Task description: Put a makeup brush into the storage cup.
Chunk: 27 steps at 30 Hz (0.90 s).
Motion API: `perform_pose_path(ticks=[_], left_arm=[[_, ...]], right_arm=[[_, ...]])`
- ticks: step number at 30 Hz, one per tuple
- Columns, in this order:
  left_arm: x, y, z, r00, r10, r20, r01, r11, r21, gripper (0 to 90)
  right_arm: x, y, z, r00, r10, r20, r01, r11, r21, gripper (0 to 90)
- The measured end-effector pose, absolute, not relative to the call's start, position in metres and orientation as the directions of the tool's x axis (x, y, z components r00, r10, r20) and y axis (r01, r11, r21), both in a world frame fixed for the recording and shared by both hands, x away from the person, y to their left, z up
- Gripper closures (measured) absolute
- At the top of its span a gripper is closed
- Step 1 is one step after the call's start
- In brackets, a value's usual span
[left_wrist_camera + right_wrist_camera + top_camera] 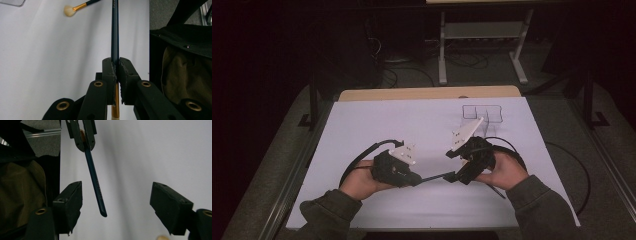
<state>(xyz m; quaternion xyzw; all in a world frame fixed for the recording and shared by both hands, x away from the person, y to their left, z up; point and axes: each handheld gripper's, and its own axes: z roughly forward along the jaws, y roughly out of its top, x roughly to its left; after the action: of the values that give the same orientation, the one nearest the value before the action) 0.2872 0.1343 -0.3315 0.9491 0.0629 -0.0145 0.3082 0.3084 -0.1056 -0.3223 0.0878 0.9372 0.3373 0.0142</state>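
A make-up brush with a dark blue handle (pixel 115 30) and a gold ferrule is clamped upright between the jaws of my left gripper (pixel 115 62), which is shut on it. In the high view the left gripper (pixel 419 179) points right and the handle (pixel 437 176) bridges the gap toward my right gripper (pixel 459 176). In the right gripper view, the handle's free end (pixel 98 197) hangs between the wide-apart jaws of the right gripper (pixel 117 192), nearer the left one and touching neither. The left gripper's fingertips (pixel 83 135) hold the far end.
A second brush (pixel 75 8) with pale bristles lies on the white table sheet (pixel 377 125) beyond the left gripper. A clear compartmented organiser (pixel 482 114) stands at the back right of the table. Cables trail from both grippers.
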Motion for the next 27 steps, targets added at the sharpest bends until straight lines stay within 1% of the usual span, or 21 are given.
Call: perform_pose_path(ticks=[7, 10, 11, 12, 14, 16, 17, 18, 22, 23, 24, 25, 27], left_arm=[[0.288, 0.132, -0.332, 0.993, 0.105, -0.062, 0.121, -0.808, 0.576, 83.5], [0.288, 0.130, -0.332, 0.993, 0.097, -0.061, 0.115, -0.815, 0.568, 83.5], [0.289, 0.129, -0.332, 0.994, 0.095, -0.060, 0.112, -0.816, 0.567, 83.5], [0.289, 0.128, -0.332, 0.994, 0.090, -0.059, 0.107, -0.818, 0.566, 83.5], [0.289, 0.127, -0.332, 0.994, 0.090, -0.061, 0.109, -0.815, 0.570, 83.6], [0.288, 0.125, -0.332, 0.994, 0.085, -0.065, 0.107, -0.815, 0.570, 83.6], [0.288, 0.125, -0.332, 0.994, 0.085, -0.065, 0.107, -0.815, 0.570, 83.5], [0.287, 0.122, -0.331, 0.995, 0.070, -0.077, 0.101, -0.812, 0.575, 83.5], [0.285, 0.117, -0.330, 0.995, 0.048, -0.083, 0.087, -0.812, 0.577, 83.6], [0.285, 0.117, -0.330, 0.995, 0.048, -0.083, 0.087, -0.812, 0.577, 83.5], [0.284, 0.114, -0.330, 0.996, 0.036, -0.085, 0.079, -0.814, 0.576, 83.6], [0.284, 0.114, -0.330, 0.996, 0.036, -0.085, 0.079, -0.814, 0.576, 83.6], [0.283, 0.112, -0.330, 0.996, 0.026, -0.083, 0.069, -0.816, 0.574, 83.6]], right_arm=[[0.308, -0.101, -0.325, -0.989, 0.139, 0.051, 0.140, 0.767, 0.626, 31.2], [0.308, -0.099, -0.328, -0.990, 0.120, 0.074, 0.140, 0.780, 0.610, 35.9], [0.308, -0.099, -0.328, -0.990, 0.120, 0.074, 0.140, 0.780, 0.610, 35.9], [0.307, -0.098, -0.328, -0.990, 0.112, 0.083, 0.139, 0.782, 0.607, 39.3], [0.308, -0.098, -0.329, -0.992, 0.101, 0.079, 0.128, 0.783, 0.608, 40.9], [0.308, -0.098, -0.329, -0.992, 0.087, 0.091, 0.124, 0.784, 0.608, 46.1], [0.308, -0.098, -0.329, -0.992, 0.087, 0.091, 0.124, 0.784, 0.608, 46.1], [0.308, -0.097, -0.330, -0.993, 0.071, 0.098, 0.116, 0.787, 0.606, 50.4], [0.304, -0.095, -0.329, -0.991, 0.025, 0.133, 0.100, 0.794, 0.600, 59.0], [0.304, -0.095, -0.329, -0.991, 0.025, 0.133, 0.100, 0.794, 0.600, 59.0], [0.301, -0.093, -0.329, -0.991, 0.006, 0.131, 0.083, 0.800, 0.594, 62.4], [0.301, -0.093, -0.329, -0.991, 0.006, 0.131, 0.083, 0.800, 0.594, 62.4], [0.300, -0.091, -0.330, -0.991, -0.009, 0.132, 0.070, 0.811, 0.581, 66.9]])
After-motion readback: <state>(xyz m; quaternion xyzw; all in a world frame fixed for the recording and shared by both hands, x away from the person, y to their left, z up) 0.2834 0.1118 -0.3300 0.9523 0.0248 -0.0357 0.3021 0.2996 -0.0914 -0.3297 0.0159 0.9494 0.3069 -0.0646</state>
